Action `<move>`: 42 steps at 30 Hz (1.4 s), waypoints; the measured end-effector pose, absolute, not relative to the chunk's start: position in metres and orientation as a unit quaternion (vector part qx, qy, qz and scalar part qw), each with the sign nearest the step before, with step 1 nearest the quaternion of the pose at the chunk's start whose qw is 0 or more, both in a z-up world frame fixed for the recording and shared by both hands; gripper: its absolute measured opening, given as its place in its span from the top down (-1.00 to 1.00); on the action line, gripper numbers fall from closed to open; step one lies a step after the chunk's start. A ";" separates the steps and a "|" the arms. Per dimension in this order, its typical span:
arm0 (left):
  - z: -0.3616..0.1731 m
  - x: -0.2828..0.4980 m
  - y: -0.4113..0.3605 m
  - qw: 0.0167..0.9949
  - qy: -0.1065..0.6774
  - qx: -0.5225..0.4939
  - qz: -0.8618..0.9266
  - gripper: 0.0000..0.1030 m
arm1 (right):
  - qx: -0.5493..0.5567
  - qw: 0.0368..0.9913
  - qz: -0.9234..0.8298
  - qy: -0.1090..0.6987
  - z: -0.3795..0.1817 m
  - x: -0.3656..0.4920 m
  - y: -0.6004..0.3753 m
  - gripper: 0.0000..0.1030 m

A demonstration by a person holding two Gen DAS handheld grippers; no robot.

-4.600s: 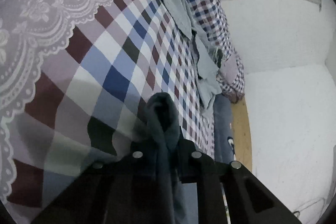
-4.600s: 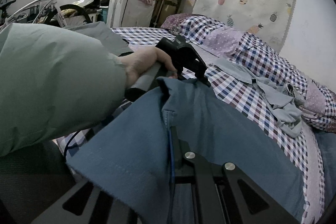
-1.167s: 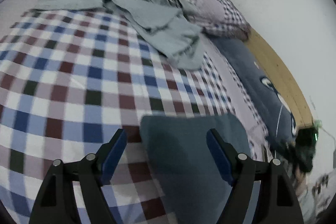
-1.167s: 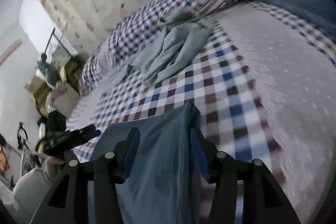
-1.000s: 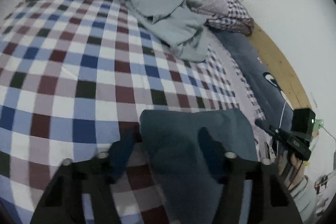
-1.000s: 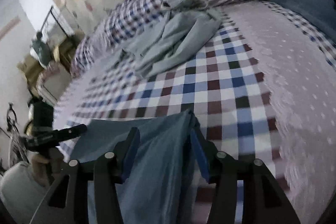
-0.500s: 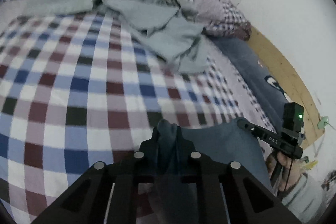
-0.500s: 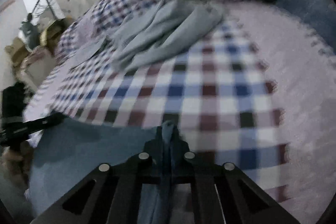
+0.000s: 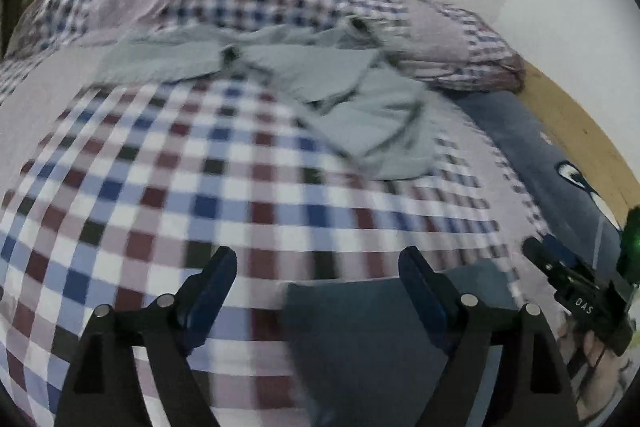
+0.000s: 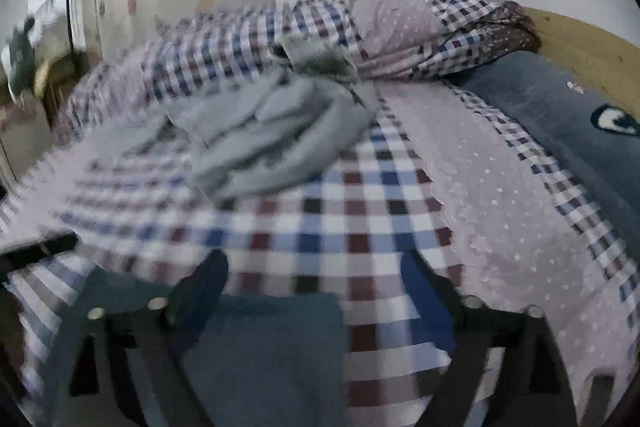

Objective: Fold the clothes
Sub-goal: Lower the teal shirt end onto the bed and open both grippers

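Both claws, left claw (image 9: 316,291) and right claw (image 10: 316,291), stand spread, gripping nothing. The dark blue cloth garment (image 9: 384,339) lies flat on the checked bedspread (image 9: 200,163). Risk: a single-layer pinch would probably drag it askew; blur hides its edges.

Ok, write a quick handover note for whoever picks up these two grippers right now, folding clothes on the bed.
Left gripper: open, holding nothing.
Right gripper: open, holding nothing.
Blue garment: lies flat on the checked bedspread at the near edge, just below both grippers; looks folded, though part of it is out of view.
Grey garment: crumpled further up the bed near the pillows, not yet folded.
Left to do: probably check the blue fold, then fetch and fold the grey one.
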State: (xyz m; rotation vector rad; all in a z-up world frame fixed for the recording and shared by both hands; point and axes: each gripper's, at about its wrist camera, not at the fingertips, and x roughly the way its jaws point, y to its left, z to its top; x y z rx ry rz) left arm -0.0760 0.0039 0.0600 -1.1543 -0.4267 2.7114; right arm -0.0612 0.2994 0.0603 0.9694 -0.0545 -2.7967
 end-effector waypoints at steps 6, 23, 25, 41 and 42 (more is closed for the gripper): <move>0.052 -0.081 0.045 0.121 -0.121 -0.407 0.898 -0.70 | 0.336 0.135 -0.931 -0.035 0.050 -0.063 0.267 -0.79; 0.010 -0.077 0.076 0.066 0.012 -0.437 0.897 -0.71 | 0.440 0.127 -0.889 0.014 -0.019 -0.090 0.256 -0.80; 0.012 -0.074 0.077 0.069 0.024 -0.435 0.897 -0.71 | 0.440 0.126 -0.889 0.018 -0.019 -0.089 0.257 -0.81; 0.016 0.000 0.068 0.041 0.047 -0.372 0.926 -0.81 | 0.371 0.100 -0.923 -0.014 0.033 -0.048 0.265 -0.82; 0.015 0.000 0.067 0.038 0.044 -0.374 0.926 -0.83 | 0.365 0.103 -0.925 -0.015 0.036 -0.041 0.262 -0.82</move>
